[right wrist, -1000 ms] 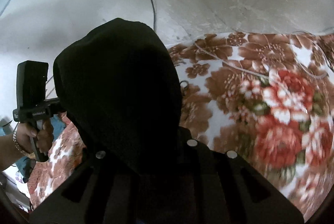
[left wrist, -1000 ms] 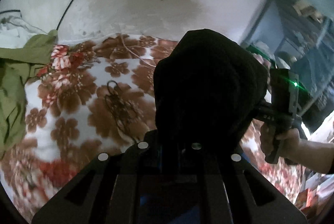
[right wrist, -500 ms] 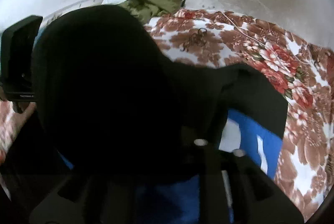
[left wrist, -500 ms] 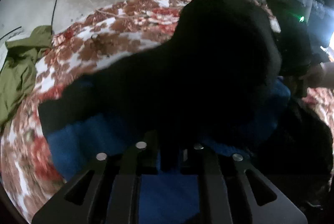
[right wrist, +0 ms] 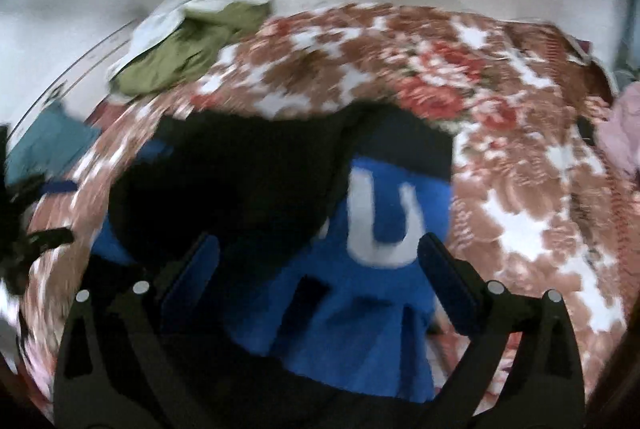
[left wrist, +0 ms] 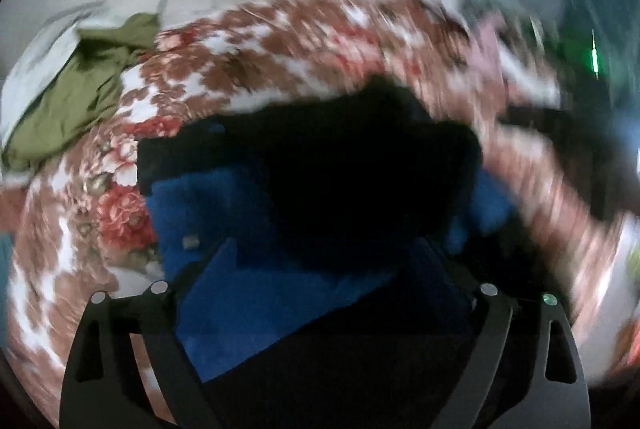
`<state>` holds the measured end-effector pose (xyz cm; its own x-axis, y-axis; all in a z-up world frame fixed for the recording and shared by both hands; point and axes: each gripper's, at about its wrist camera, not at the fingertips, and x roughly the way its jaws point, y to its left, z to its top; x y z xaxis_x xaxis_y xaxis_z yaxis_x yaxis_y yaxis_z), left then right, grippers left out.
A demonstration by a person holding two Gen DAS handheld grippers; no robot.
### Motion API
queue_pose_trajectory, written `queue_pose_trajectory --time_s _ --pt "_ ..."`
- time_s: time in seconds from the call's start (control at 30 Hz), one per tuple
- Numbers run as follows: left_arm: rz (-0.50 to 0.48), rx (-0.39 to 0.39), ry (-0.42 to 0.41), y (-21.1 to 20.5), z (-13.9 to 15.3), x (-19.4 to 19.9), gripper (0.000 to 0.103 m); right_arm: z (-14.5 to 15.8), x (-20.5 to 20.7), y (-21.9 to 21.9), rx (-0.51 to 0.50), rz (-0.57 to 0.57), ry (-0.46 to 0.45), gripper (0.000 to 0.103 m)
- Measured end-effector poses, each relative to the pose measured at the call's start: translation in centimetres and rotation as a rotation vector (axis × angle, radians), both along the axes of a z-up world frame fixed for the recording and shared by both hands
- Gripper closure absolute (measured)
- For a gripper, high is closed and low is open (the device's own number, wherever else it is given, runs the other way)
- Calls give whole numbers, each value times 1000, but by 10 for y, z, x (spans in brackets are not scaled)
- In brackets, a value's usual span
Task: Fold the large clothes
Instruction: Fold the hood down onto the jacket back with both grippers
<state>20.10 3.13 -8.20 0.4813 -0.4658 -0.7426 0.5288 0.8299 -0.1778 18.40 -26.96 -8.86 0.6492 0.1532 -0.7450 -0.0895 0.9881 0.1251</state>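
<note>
- Left gripper, right gripper: jaws stood apart, nothing clamped.
- Blue-and-black garment: lay beneath and ahead of both; the fold wanted smoothing flat.
- Floral bedspread: beyond, bearing an olive garment far left.

Black fingers, blue pads, silver screws.

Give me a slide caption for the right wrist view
Open right gripper above a blue-and-black garment with white lettering, lying on a floral bedspread.
</note>
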Motion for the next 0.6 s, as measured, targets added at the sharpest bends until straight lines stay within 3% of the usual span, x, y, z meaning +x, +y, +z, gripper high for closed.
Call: queue_pose_trajectory --time_s 0.1,0.2,0.23,0.3,0.33,0.37,0.47,0.6 --pt "92 -256 120 -10 6 30 13 16 33 23 -112 -80 15 5" --pt "110 -339 146 -32 -9 39 14 -2 56 47 -184 -87 59 5" --pt "104 -324 135 -40 -18 40 17 -15 62 55 -220 -89 81 5" --pt "64 -207 116 -63 -47 41 38 -44 68 62 -279 -86 120 5" --pt "23 -130 126 -74 -68 42 54 -61 69 62 -301 -94 149 6" --pt "12 -84 124 -79 -80 43 58 -75 69 60 -296 -102 170 6" --pt "-11 -4 136 -80 -118 51 56 -106 67 54 -289 -105 194 6" --pt "-19 3 180 -69 -150 62 50 -136 62 60 -319 -64 189 5"
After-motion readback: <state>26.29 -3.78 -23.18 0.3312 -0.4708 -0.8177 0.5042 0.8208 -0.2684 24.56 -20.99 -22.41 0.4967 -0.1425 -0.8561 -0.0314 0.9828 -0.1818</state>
